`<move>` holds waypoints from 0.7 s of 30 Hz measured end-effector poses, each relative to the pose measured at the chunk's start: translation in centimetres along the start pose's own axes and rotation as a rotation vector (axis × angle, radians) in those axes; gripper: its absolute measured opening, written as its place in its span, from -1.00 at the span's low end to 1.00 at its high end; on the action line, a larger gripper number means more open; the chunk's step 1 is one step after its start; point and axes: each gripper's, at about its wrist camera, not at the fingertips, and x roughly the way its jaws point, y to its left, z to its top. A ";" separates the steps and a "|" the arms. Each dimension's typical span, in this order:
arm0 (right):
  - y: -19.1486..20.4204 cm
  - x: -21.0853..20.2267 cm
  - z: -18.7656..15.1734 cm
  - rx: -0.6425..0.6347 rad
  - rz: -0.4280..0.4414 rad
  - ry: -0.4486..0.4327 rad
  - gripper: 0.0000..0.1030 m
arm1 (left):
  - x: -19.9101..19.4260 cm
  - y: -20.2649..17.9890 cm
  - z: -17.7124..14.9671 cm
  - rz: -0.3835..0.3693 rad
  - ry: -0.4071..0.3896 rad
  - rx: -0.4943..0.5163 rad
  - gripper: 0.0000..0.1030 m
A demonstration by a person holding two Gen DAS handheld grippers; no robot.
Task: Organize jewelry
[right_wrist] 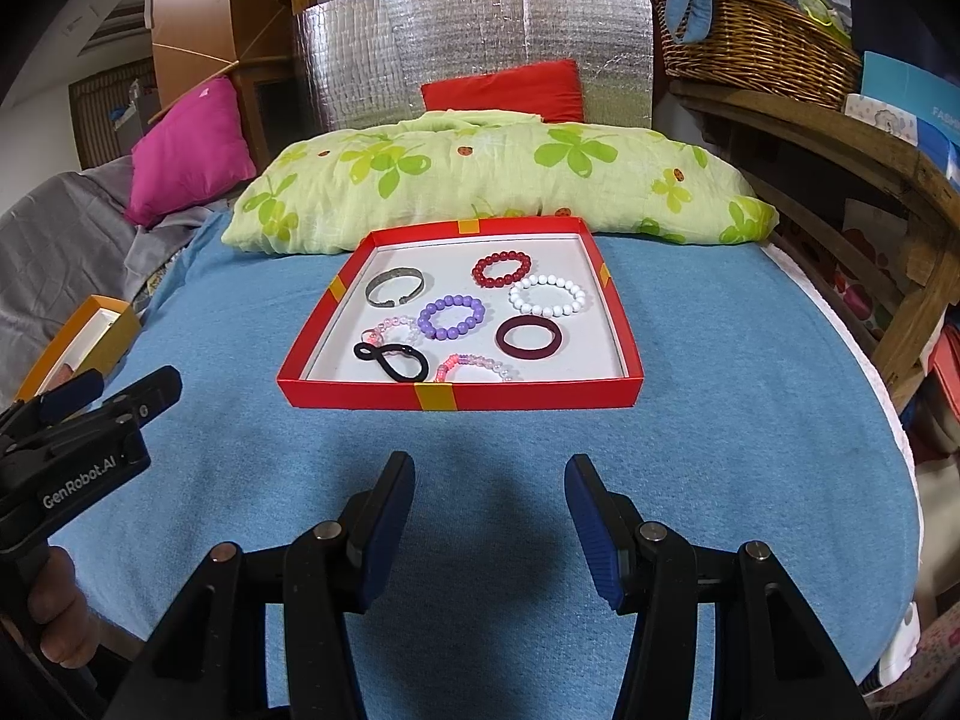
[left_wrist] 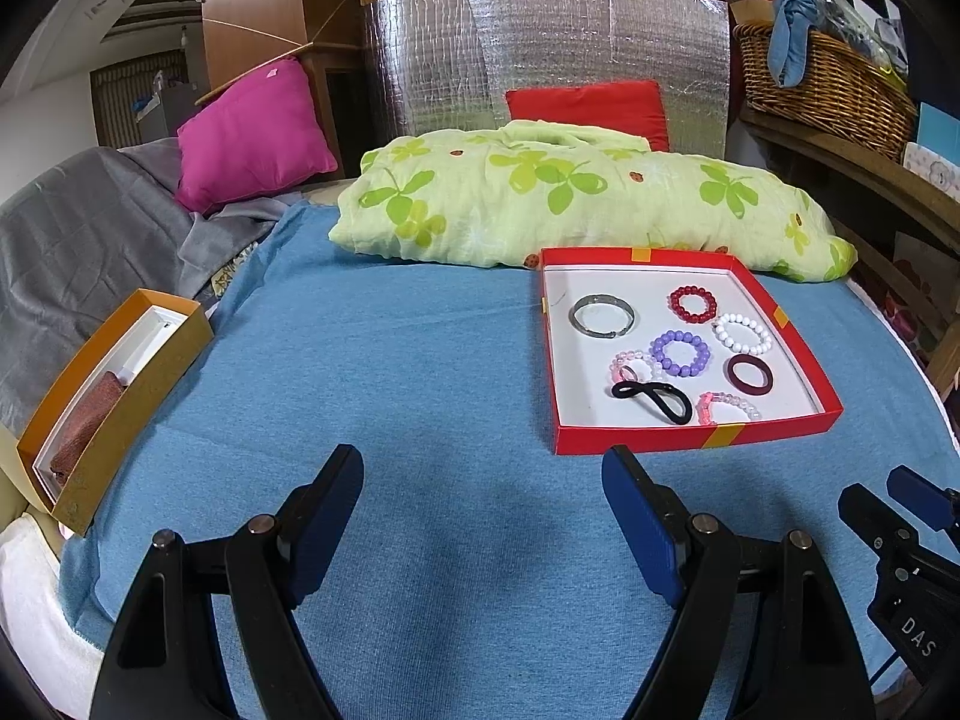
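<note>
A shallow red box (left_wrist: 696, 441) (right_wrist: 354, 393) lies on the blue cloth and holds several bracelets: a silver bangle (left_wrist: 602, 315) (right_wrist: 395, 287), a red bead one (left_wrist: 693, 302) (right_wrist: 501, 269), a white bead one (left_wrist: 742, 333) (right_wrist: 547, 295), a purple bead one (left_wrist: 680, 352) (right_wrist: 451, 317), a maroon ring (left_wrist: 750, 374) (right_wrist: 530, 336), two pink bead ones and a black hair tie (left_wrist: 651, 398) (right_wrist: 387, 359). My left gripper (left_wrist: 483, 468) (right_wrist: 114, 387) is open and empty, near and left of the box. My right gripper (right_wrist: 489, 474) (left_wrist: 882, 492) is open and empty, just in front of the box.
An orange box (left_wrist: 114, 396) (right_wrist: 90, 330) with a white insert and a brown pad stands at the cloth's left edge. A green clover pillow (left_wrist: 570, 204) (right_wrist: 480, 180) lies behind the red box. A wooden shelf with a wicker basket (left_wrist: 822, 84) (right_wrist: 756, 48) stands at the right.
</note>
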 end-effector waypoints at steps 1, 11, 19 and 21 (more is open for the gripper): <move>0.0 0.0 0.0 0.000 0.001 0.000 0.09 | 0.0 0.0 0.0 0.002 -0.001 -0.001 0.60; 0.4 0.1 0.1 0.003 0.003 0.005 0.09 | -0.1 0.0 -0.2 0.007 0.006 0.002 0.60; 0.1 0.0 0.0 0.009 -0.002 -0.001 0.09 | -0.3 -0.2 -0.3 0.003 -0.003 0.009 0.60; 0.0 -0.1 0.1 0.008 -0.006 -0.007 0.09 | -0.4 -0.2 -0.4 -0.005 -0.003 0.011 0.60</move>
